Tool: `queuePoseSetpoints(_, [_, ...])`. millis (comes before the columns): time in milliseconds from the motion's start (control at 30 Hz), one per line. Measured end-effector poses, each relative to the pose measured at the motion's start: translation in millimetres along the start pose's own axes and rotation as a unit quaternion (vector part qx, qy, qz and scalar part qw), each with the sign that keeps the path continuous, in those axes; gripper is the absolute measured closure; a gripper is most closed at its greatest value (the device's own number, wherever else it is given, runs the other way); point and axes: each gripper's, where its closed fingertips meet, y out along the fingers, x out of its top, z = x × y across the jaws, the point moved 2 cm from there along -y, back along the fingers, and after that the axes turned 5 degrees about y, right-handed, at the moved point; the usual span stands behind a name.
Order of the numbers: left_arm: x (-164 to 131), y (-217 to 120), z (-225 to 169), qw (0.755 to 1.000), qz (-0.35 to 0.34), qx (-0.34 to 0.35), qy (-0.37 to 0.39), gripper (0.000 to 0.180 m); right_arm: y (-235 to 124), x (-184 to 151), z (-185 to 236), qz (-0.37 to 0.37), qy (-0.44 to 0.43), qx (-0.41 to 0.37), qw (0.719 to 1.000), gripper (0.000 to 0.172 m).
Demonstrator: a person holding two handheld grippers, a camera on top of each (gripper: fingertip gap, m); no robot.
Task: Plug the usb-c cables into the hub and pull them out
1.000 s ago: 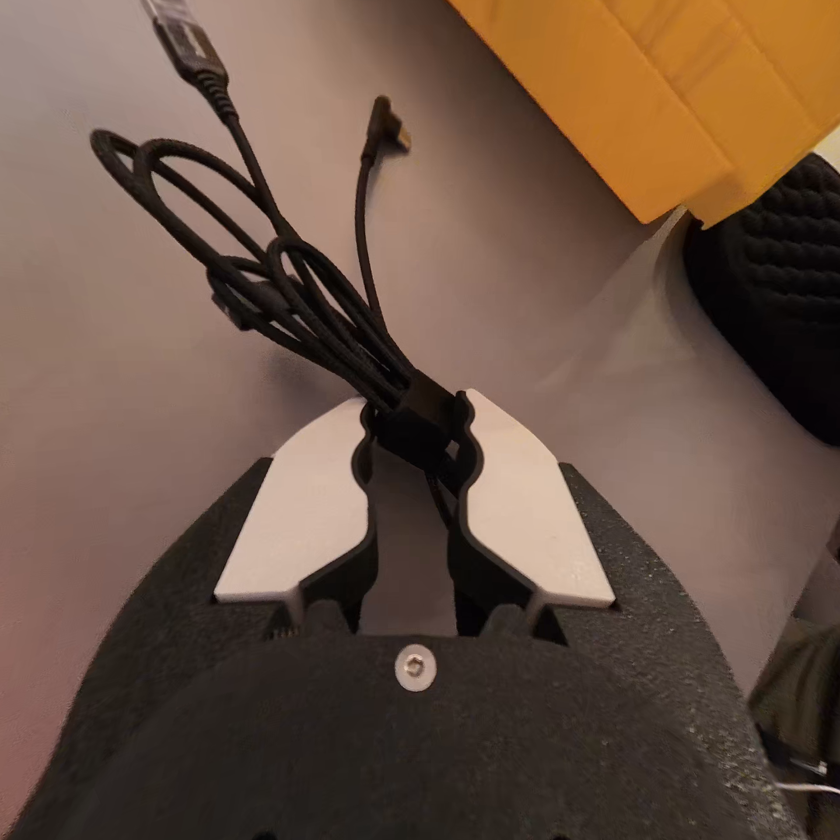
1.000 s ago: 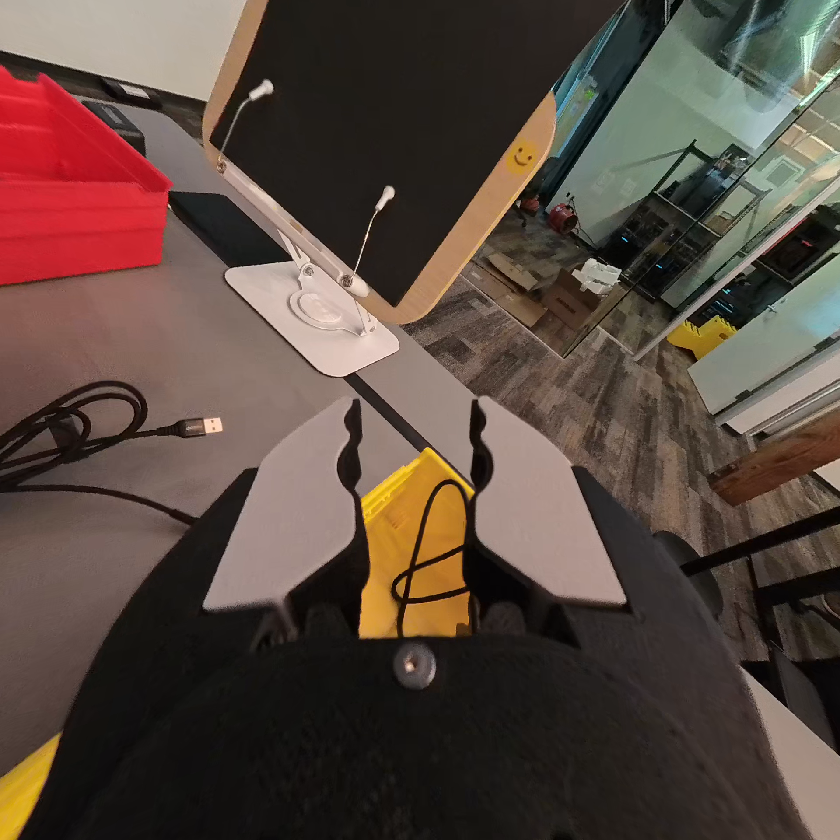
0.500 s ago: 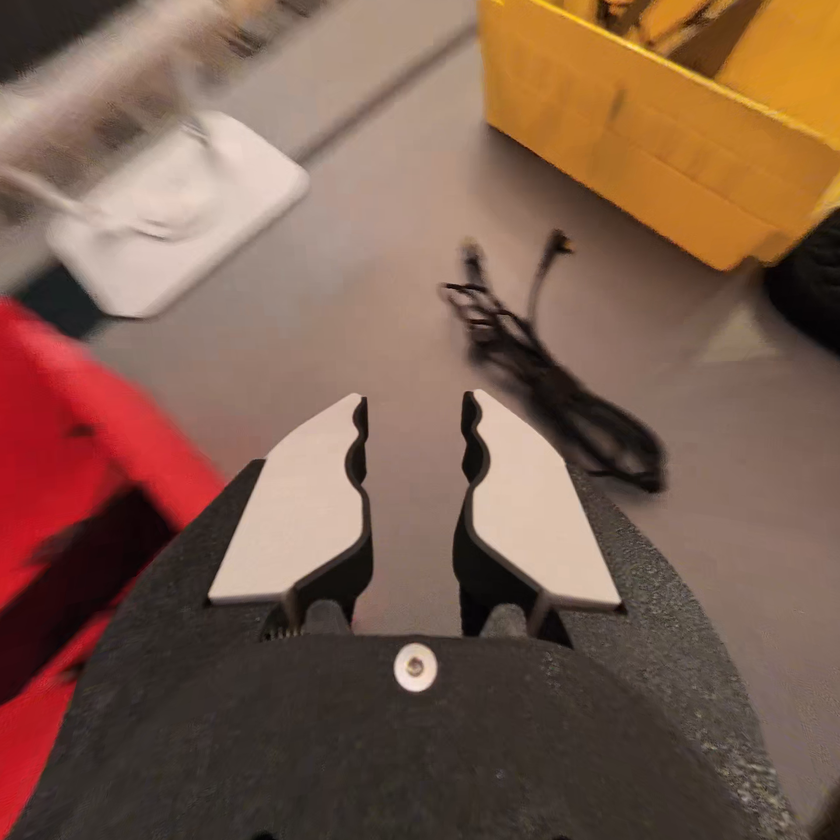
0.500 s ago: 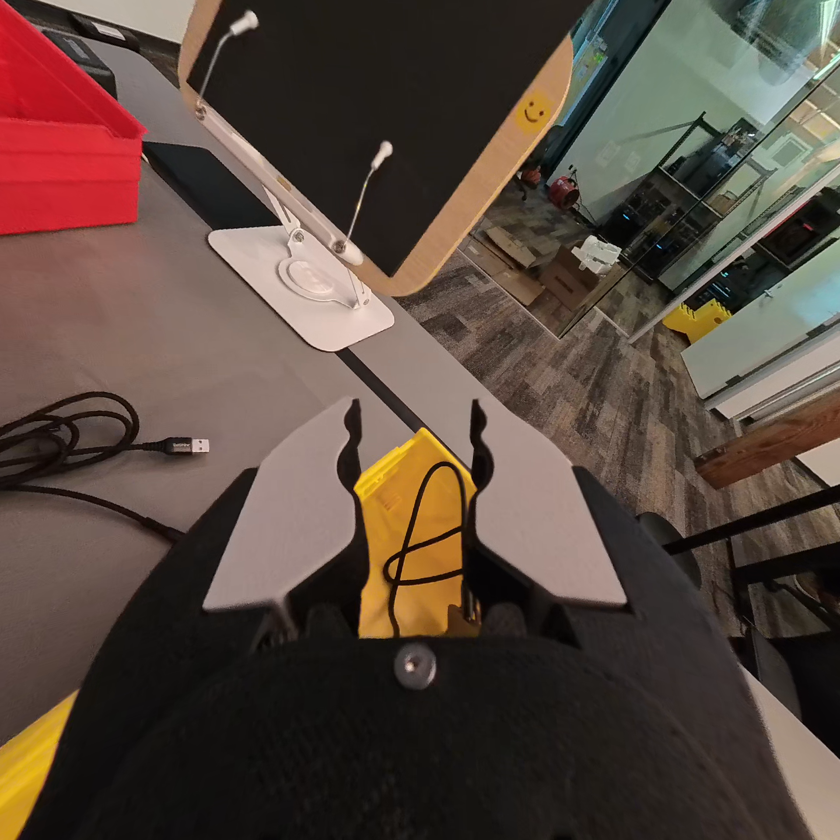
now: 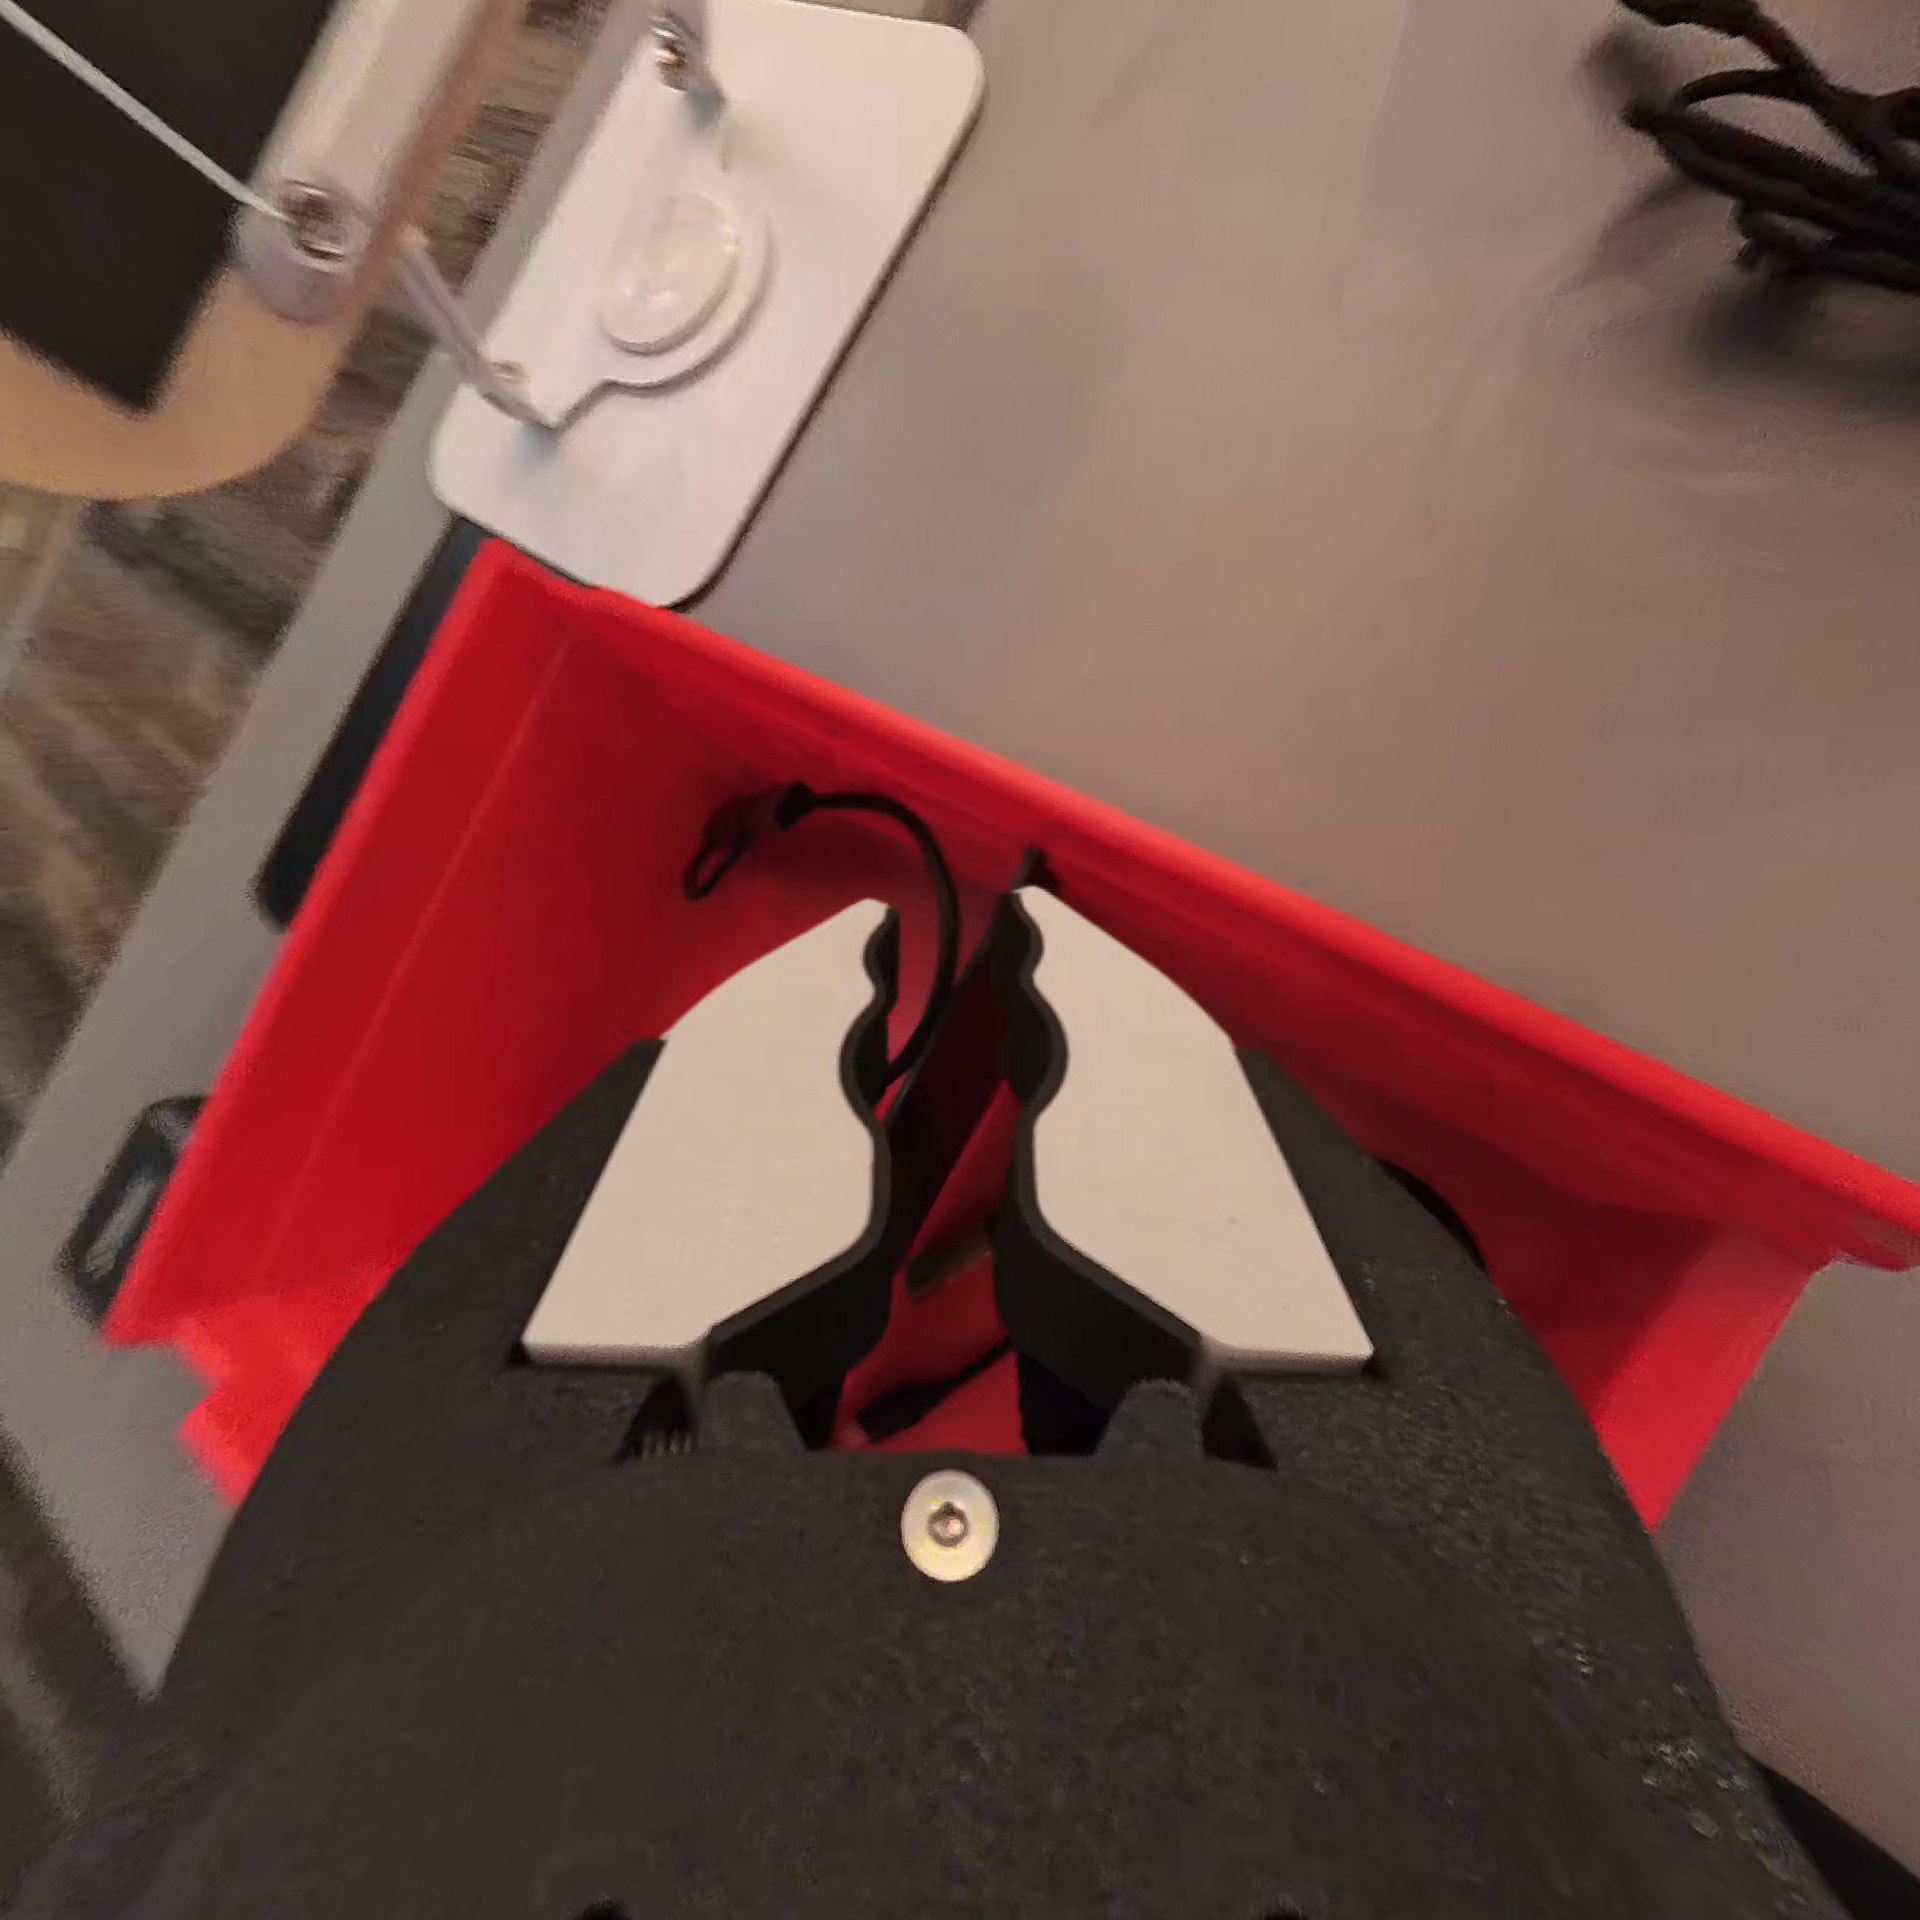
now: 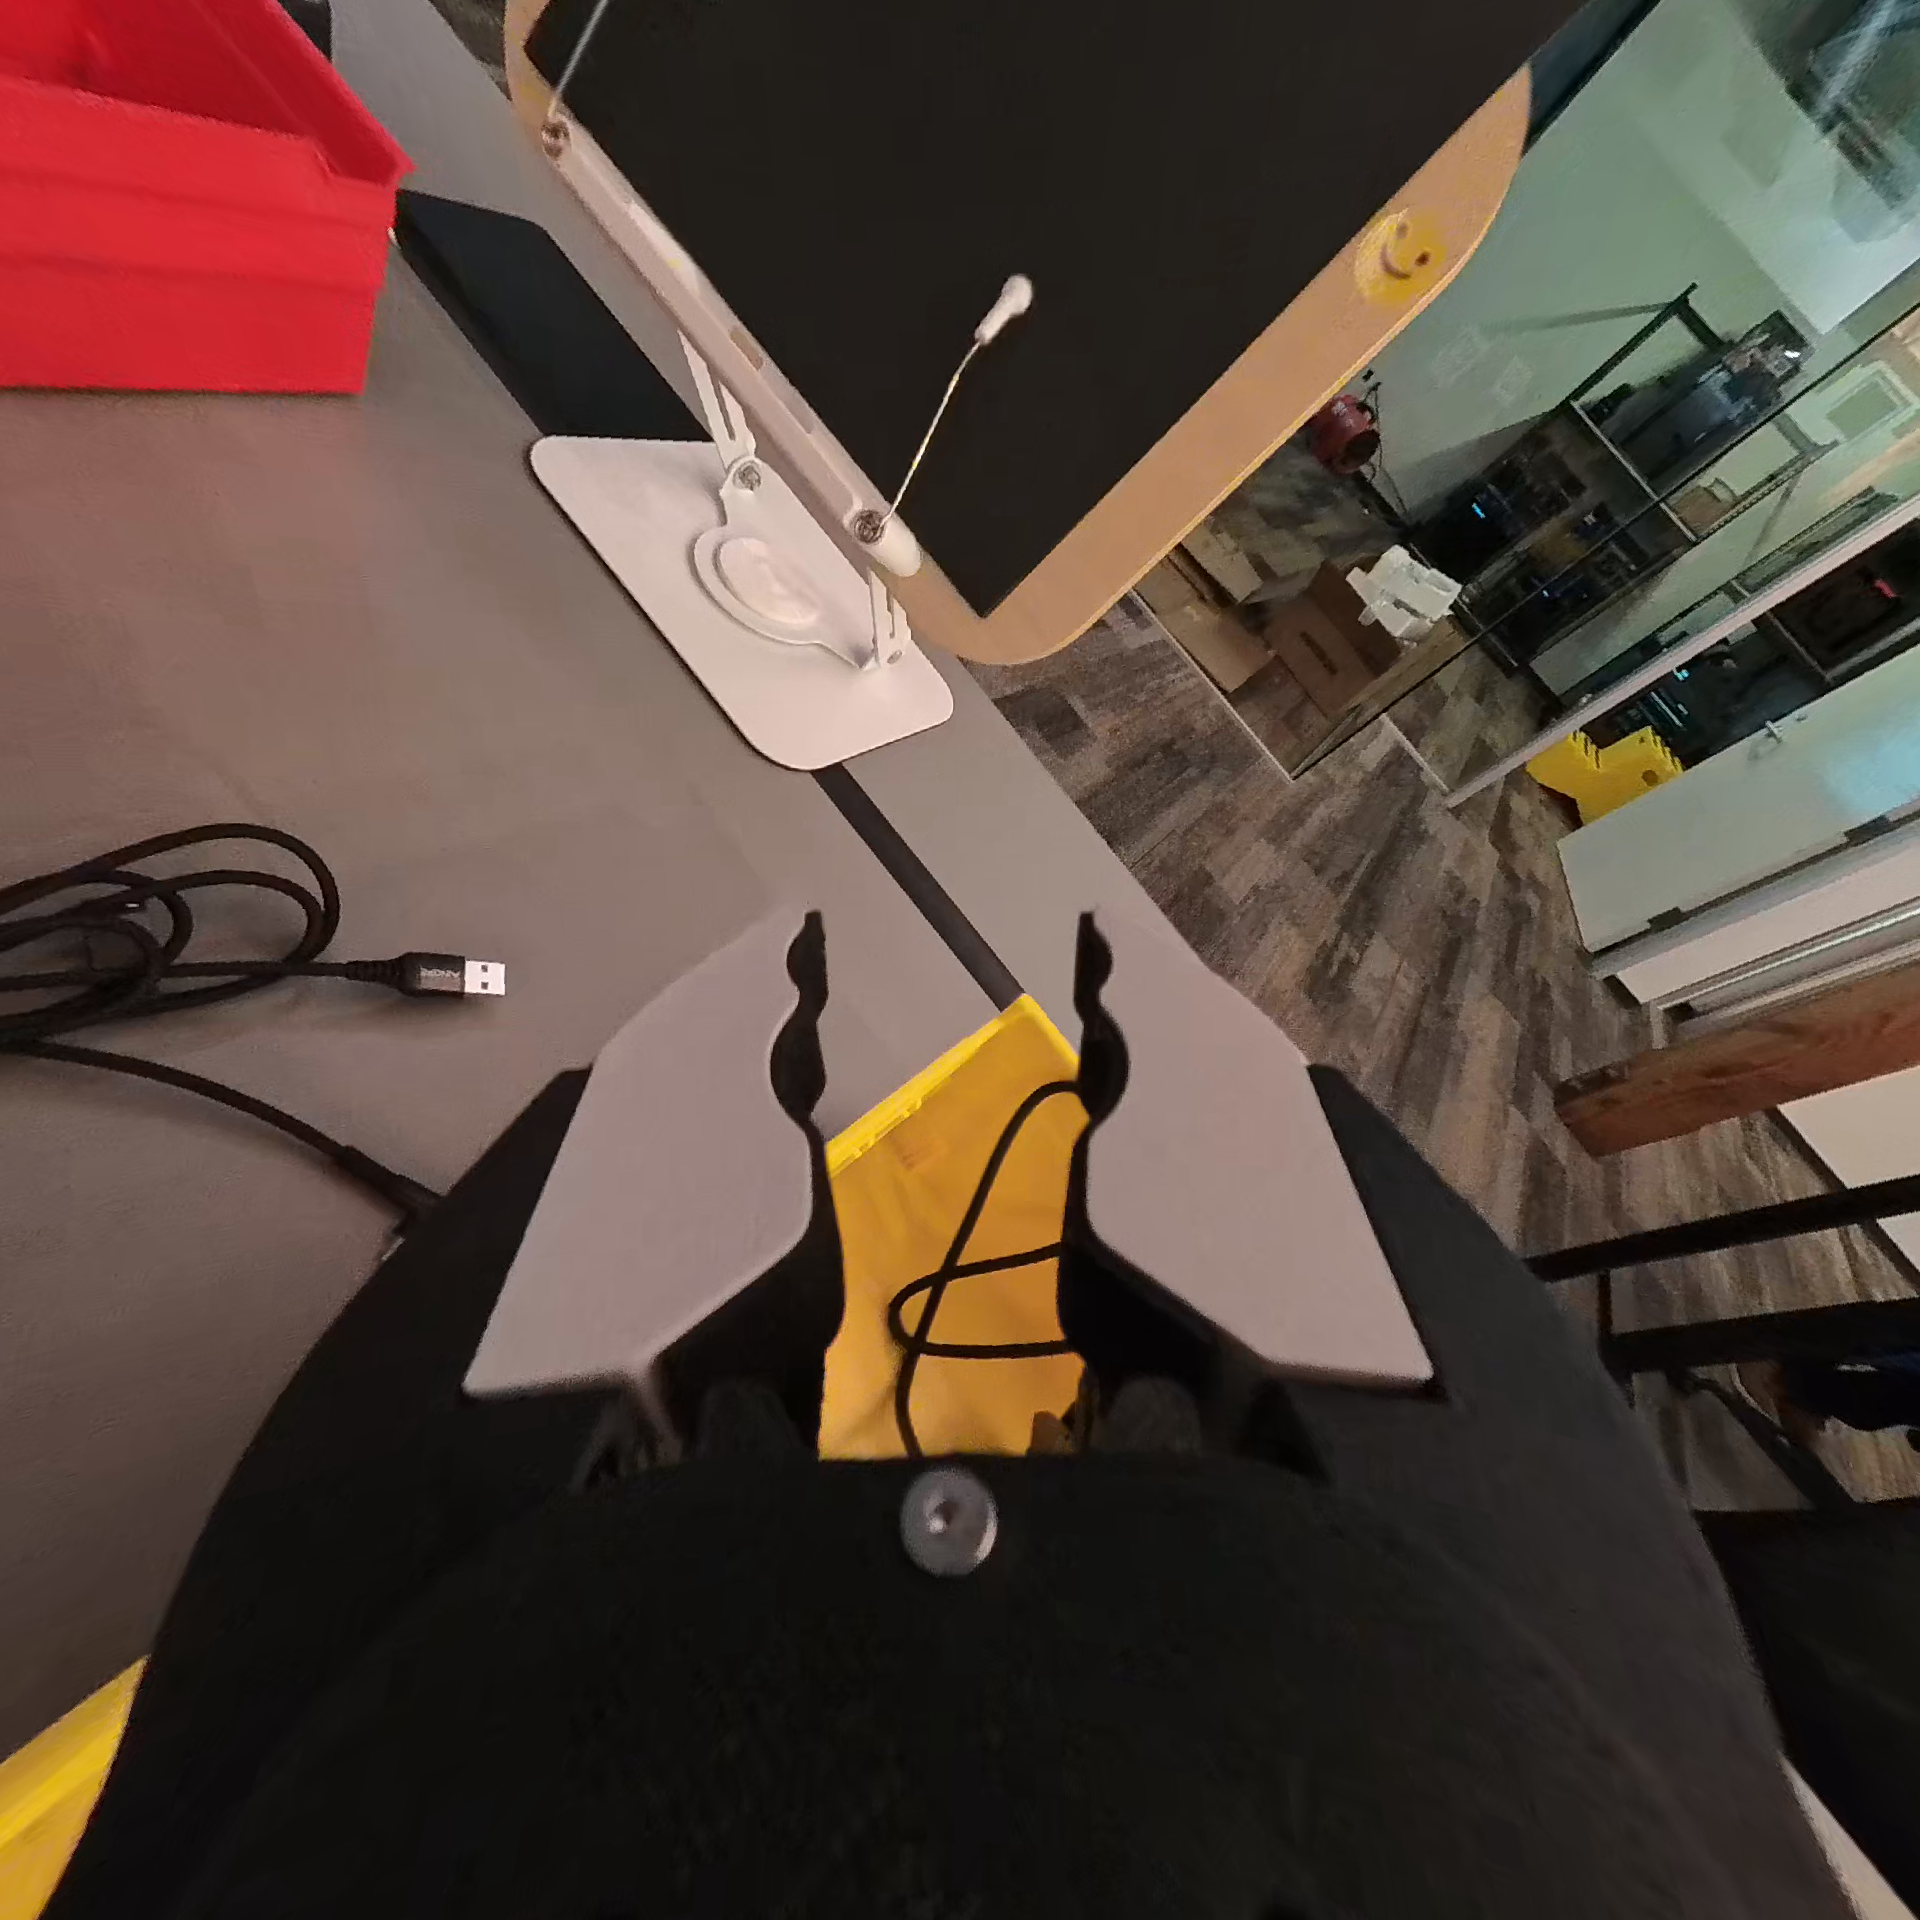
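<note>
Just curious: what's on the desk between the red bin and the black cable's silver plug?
Nothing: in the right wrist view, bare grey desk separates red bin from plug.

bin (image 5: 436, 935): red
tote (image 6: 935, 1164): yellow
cable (image 6: 208, 935): black, braided
table (image 6: 312, 623): grey
floor (image 6: 1299, 831): mottled grey-brown
</note>
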Motion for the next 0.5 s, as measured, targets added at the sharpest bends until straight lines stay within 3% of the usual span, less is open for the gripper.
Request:
queuePoseSetpoints(67, [-2,11,-7,0.999,0.012,-0.047,-0.002,0.158,3,-4,2,0.007,0.003,0.008,1.0,0.125])
queuePoseSetpoints(167, [-16,23,-4,0.996,0.063,-0.059,0.012,0.15,5,-8,4,0.016,-0.001,0.014,1.0,0.125])
queuePoseSetpoints(233, [-23,28,-8,0.993,0.084,-0.081,0.021,0.163,5,-9,4,0.019,-0.004,0.015,1.0,0.125])
queuePoseSetpoints(500, [-17,19,-4,0.996,0.035,-0.086,-0.001,0.167,5,-14,2,0.028,-0.003,0.017,0.999,0.125])
